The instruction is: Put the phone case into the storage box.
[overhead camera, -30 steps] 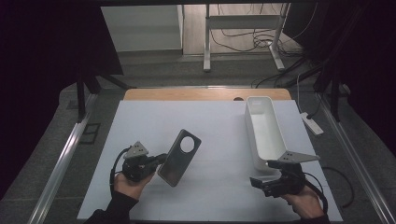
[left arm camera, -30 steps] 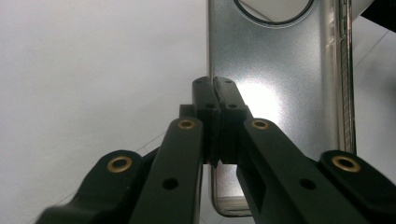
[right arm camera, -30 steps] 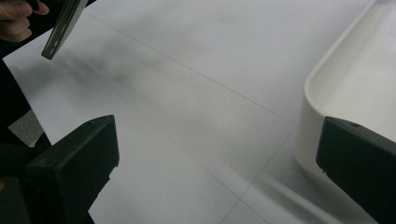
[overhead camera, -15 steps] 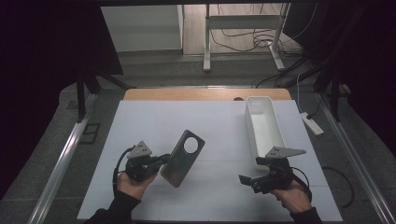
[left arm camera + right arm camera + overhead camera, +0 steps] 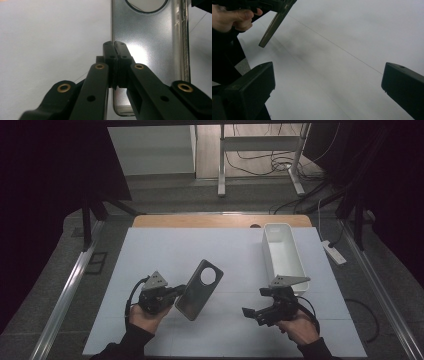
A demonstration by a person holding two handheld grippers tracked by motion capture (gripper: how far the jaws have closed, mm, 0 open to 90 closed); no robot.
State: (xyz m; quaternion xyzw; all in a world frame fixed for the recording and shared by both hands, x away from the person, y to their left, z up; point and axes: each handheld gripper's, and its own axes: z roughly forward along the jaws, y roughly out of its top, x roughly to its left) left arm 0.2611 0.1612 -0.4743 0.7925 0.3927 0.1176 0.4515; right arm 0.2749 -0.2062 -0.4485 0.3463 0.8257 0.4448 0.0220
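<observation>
— Over the white counter [image 5: 165,245], on the near left, what is it that the left gripper [image 5: 176,293] has?

— A phone case [image 5: 199,289], grey and half clear, with a big round hole for the camera. The jaws are pressed together on the long edge of it, near the lower end; in the left gripper view you see the two tips meeting on this edge [image 5: 114,53]. The case is held up from the counter, tilted, not lying flat.

— And which way does it point?

— Its long axis goes from near-left to far-right. The end with the round hole is the far one, toward the white bin [image 5: 283,255]; the plain end is the near one.

— The other hand?

— The right gripper [image 5: 254,312] is on the near right, its jaws spread wide with nothing between them, and it looks across the counter to the left. From it, the case lies to the left and a little farther away. In the right gripper view the case [image 5: 273,26] shows almost edge-on at the top left, well apart from the jaws.

— So which one is nearer to the case?

— The left one, of course, it holds it. I think the right must travel leftward and meet the free near end or the free long edge, because the left grip already takes the other edge.

— And the bin?

— It stands at the far right, just beyond the right hand, apart from the case.
</observation>
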